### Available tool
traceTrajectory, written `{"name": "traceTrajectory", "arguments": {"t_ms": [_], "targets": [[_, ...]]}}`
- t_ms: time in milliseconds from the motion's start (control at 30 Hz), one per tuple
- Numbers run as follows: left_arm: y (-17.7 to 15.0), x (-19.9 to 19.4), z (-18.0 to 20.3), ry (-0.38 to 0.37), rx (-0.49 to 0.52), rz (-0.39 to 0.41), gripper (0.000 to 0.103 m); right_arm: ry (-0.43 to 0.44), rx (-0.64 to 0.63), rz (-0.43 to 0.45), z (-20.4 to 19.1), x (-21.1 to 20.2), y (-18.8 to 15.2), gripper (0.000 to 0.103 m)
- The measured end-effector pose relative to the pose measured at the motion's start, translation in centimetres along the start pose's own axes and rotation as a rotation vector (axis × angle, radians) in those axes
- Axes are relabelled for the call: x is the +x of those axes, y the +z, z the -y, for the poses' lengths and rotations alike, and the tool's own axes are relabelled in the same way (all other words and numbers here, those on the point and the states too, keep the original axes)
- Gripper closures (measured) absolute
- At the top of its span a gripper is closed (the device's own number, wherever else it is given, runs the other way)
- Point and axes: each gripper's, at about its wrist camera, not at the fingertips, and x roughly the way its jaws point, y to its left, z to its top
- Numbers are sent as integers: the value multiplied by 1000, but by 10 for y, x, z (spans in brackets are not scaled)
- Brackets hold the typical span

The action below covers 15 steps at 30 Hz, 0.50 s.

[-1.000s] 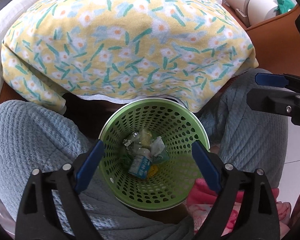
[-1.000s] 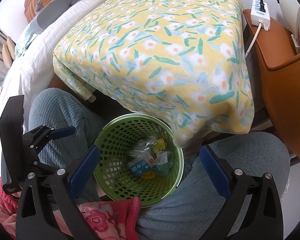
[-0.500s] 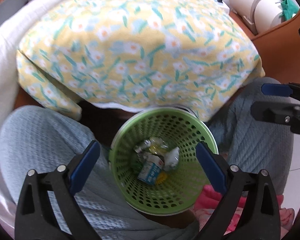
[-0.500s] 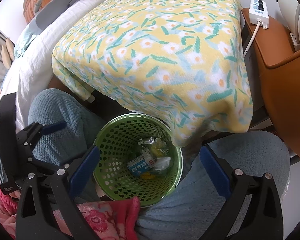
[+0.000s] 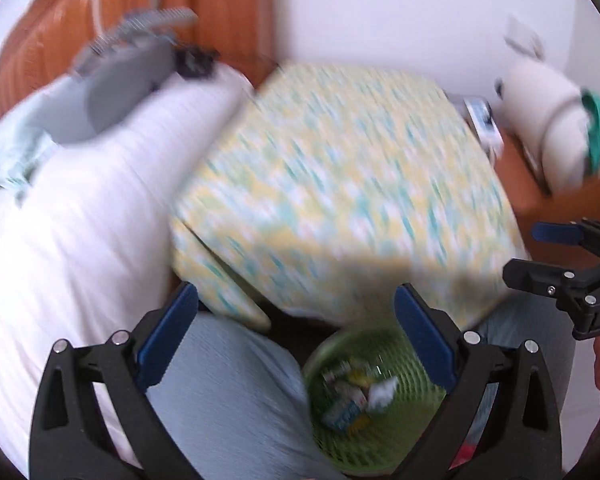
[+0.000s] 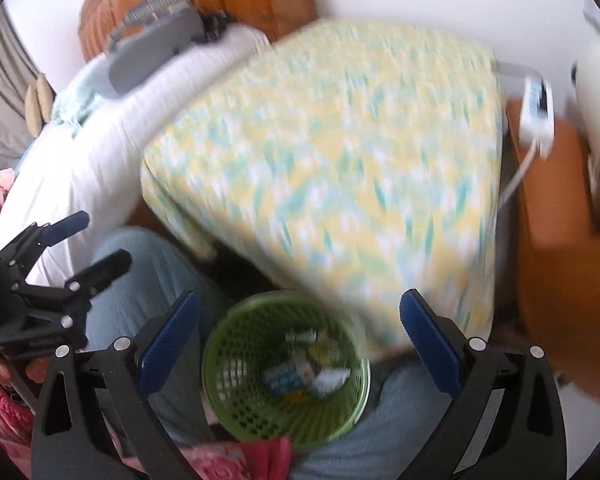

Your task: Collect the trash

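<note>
blurred bedside; basket [image 6: 235,384] seemingly below spread right tool [image 6: 297,340].

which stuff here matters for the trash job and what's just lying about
Job: green basket, trash inside it, left gripper and right gripper, both open and empty.
Lying about: floral blanket, white pillow, power strip.

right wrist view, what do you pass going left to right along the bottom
left gripper → knee in grey-blue trousers → green basket with trash inside → other knee
</note>
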Motion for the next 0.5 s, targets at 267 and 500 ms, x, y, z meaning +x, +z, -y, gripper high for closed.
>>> {"name": "traceTrajectory", "arguments": {"t_ms": [267,500], "targets": [[85,-70,-39,128,-87,234,8,-36,-60,256,-29,-67,81,3],[122,-108,-37,188,-162,343,8,-8,-25,421,-41,-114,118,3]]}}
